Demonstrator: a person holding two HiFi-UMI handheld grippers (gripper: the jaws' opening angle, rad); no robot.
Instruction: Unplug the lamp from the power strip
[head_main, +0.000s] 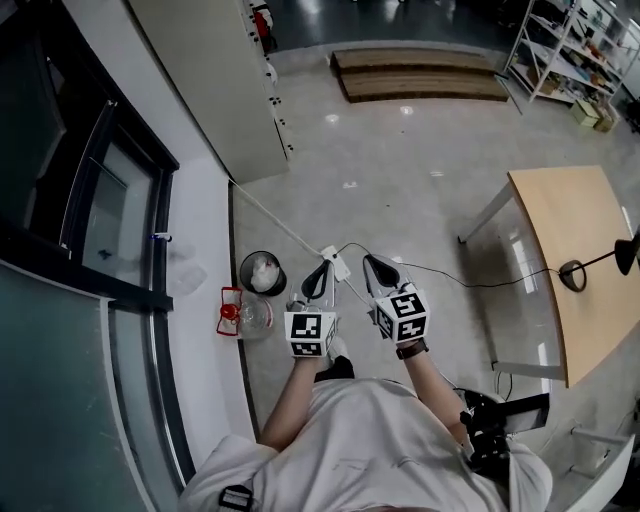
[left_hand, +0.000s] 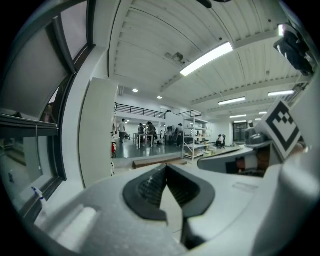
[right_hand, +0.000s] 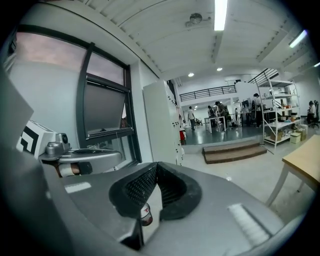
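Jaws on the left gripper (head_main: 322, 272) meet at their tips with nothing between the pads, and its own view (left_hand: 166, 167) looks across the hall rather than down. Left of it on the floor (head_main: 400, 150) stand a black bin (head_main: 262, 272) and a red-capped glass jar (head_main: 245, 315), neither part of the job.

Between the two grippers, as the head view frames them, lies the white power strip (head_main: 335, 262). It is on the floor, well below the jaws and a little ahead of their tips. Its long axis slants from upper left to lower right, in line with the white supply cable (head_main: 275, 215) that runs back toward the wall. Which socket holds the plug is too small to tell.

Jaws on the right gripper (head_main: 375, 268) are likewise clenched on nothing (right_hand: 156, 166). The thin black lamp cord (head_main: 470, 282) leaves the strip on this side and trails right across the floor to the black desk lamp (head_main: 590, 265) on the wooden counter (head_main: 570, 210).

Both grippers look about equally near the strip. Since the cord exits rightward, the right gripper probably suits the plug and the left could steady the strip. Both would first have to drop toward the floor and open.
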